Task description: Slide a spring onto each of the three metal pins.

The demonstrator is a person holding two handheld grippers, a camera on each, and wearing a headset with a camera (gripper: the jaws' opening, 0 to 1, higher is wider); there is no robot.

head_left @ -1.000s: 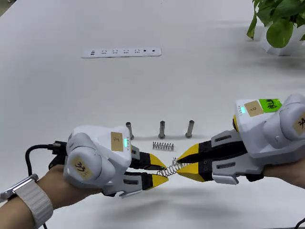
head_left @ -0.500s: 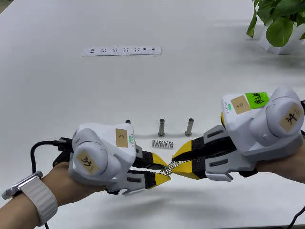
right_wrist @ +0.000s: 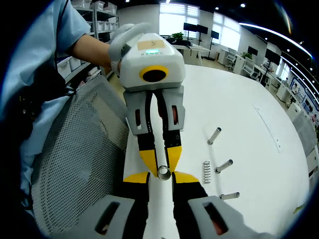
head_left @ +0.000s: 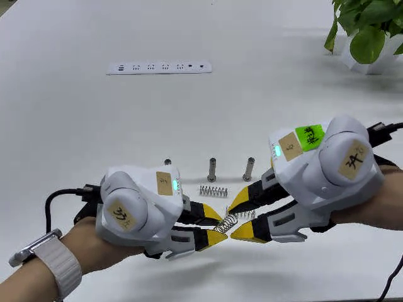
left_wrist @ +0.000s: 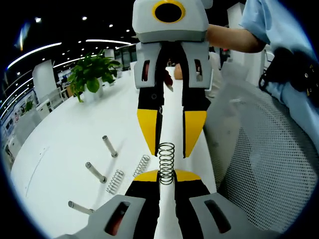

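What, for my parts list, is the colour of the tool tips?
Yellow. The left gripper view shows it best, on the right tool's tips.

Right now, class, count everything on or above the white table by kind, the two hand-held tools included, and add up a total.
Pins: 3
Springs: 3
Tools: 2
Power strip: 1
Potted plant: 1
Total: 10

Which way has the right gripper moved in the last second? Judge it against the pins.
Yes: the right gripper has shifted left in the head view, its body now nearer the rightmost metal pin.
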